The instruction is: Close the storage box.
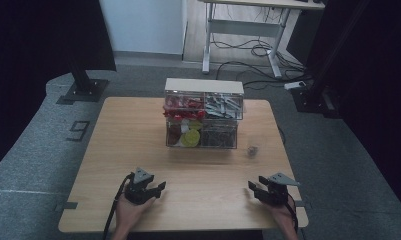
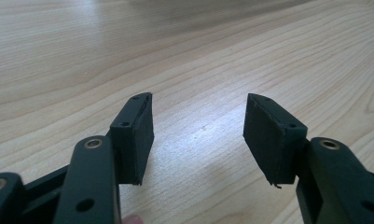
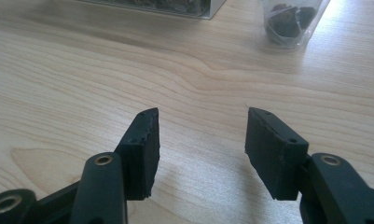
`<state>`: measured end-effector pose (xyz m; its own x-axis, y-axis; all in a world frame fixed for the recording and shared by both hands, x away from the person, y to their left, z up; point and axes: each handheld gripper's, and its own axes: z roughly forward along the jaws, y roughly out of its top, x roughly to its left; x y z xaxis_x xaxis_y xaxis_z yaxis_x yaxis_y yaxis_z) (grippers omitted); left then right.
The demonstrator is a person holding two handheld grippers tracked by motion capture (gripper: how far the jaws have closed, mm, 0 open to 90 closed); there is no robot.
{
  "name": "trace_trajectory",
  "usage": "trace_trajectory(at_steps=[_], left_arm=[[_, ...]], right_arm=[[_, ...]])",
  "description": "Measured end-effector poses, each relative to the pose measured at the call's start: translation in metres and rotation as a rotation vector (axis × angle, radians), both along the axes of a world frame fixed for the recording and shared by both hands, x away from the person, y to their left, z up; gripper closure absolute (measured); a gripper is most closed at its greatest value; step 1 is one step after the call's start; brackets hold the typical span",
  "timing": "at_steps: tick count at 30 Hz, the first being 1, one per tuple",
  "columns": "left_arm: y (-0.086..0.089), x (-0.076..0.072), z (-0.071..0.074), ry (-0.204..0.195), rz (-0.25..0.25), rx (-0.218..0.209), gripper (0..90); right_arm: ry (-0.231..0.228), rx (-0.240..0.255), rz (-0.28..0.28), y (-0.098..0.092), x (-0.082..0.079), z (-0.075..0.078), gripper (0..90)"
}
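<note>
A: Both empty? Gaping left tool (image 1: 159, 188), right tool (image 1: 251, 186), low over near surface (image 1: 208, 170).

B: Yes. Small clear cup (image 1: 252, 150) far right, beside drawer box (image 1: 203, 114). Probably approach stage; next, reaching right tool forward.

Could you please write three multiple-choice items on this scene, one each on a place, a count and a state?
1. Where does the small clear cup stand?
A. right of the drawer box
B. on top of the box
C. at the table's left edge

2. How many drawers does the box show?
A. two
B. four
C. six

3. How are the right gripper's jaws?
A. shut on the cup
B. shut on nothing
C. open, with nothing between

Key: 1 A, the cup sits on the table off the box's right front corner. 2 B, two rows of two. 3 C, bare wood shows between the pads.
</note>
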<state>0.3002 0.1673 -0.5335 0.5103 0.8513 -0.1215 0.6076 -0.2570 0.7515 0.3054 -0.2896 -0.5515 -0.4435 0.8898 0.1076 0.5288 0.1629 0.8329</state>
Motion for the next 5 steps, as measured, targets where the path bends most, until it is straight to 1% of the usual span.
trace_trajectory(at_steps=[1, 2, 5], left_arm=[[-0.0006, 0.0007, -0.0015, 0.007, -0.004, 0.009, 42.7], [-0.0006, 0.0007, -0.0015, 0.007, -0.004, 0.009, 42.7], [-0.0022, 0.0007, -0.0019, -0.002, -0.007, 0.033, 42.2]], right_arm=[[-0.002, -0.005, 0.005, 0.0018, 0.0000, 0.0000, 44.9], [-0.002, -0.005, 0.005, 0.0018, 0.0000, 0.0000, 44.9], [-0.004, -0.007, 0.011, 0.0037, 0.0001, 0.0002, 44.8]])
